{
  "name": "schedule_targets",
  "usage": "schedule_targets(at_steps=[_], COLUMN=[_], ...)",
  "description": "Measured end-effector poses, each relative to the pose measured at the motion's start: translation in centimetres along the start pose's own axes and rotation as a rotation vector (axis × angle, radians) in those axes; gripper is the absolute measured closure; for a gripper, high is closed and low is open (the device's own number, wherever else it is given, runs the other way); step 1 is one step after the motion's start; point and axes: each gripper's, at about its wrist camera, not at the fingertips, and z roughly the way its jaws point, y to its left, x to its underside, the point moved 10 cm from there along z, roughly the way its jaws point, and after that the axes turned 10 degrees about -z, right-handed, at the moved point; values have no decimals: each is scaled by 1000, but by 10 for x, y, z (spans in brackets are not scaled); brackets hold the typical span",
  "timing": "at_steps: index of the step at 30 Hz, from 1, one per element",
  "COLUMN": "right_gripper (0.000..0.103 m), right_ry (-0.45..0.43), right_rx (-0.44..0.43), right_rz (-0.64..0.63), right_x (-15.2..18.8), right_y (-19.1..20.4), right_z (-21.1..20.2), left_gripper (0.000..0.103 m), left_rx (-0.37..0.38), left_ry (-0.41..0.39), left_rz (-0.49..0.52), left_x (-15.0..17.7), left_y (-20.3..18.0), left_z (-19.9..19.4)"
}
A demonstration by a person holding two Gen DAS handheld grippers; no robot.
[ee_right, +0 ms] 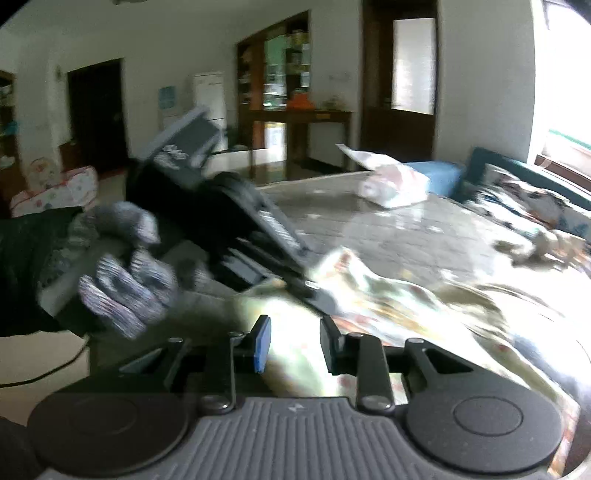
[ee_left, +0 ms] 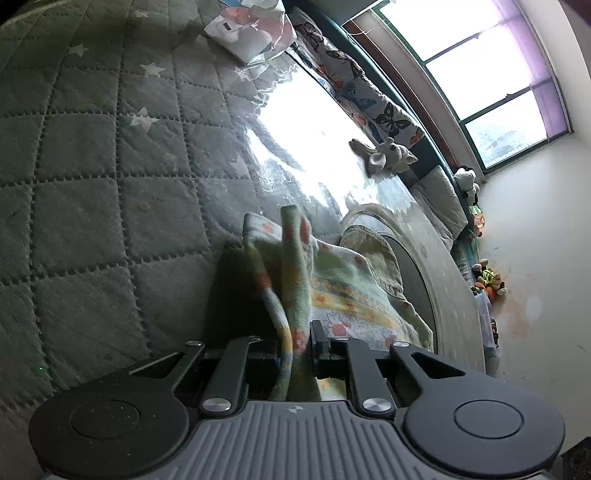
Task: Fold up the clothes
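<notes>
While the left gripper (ee_left: 299, 343) pinches the patterned garment (ee_left: 332, 280), the right gripper (ee_right: 295, 345) (blurred) gapes narrowly, holding nothing

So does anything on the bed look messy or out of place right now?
Yes. The patterned garment lies bunched rather than flat, one fold pinched upright in the left gripper. A crumpled plastic bag sits at the quilt's far end.

My left wrist camera sits low and close over the quilted bed (ee_left: 92, 177), facing the window (ee_left: 480, 81) at two o'clock. My right one looks across the bed toward the doorways at twelve. Both share the patterned cloth (ee_left: 332, 288) (ee_right: 388, 295).
</notes>
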Motion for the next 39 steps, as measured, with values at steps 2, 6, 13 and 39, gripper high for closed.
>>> schedule_targets(at_steps=[2, 6, 13, 39], right_gripper=[74, 71, 70, 93], right_ry=[9, 58, 144, 125], right_rx=[51, 200, 375, 419], right_rz=[36, 143, 283, 473], right_x=[10, 36, 85, 117], right_y=[-17, -66, -134, -167], right_z=[-9, -19, -29, -48], left_gripper=[88, 88, 88, 91], left_rx=[-1, -2, -5, -68], left_ry=[-1, -2, -5, -44], left_rz=[2, 7, 15, 166], left_x=[0, 0, 0, 2], left_y=[0, 0, -1, -16], left_z=[1, 2, 2, -1])
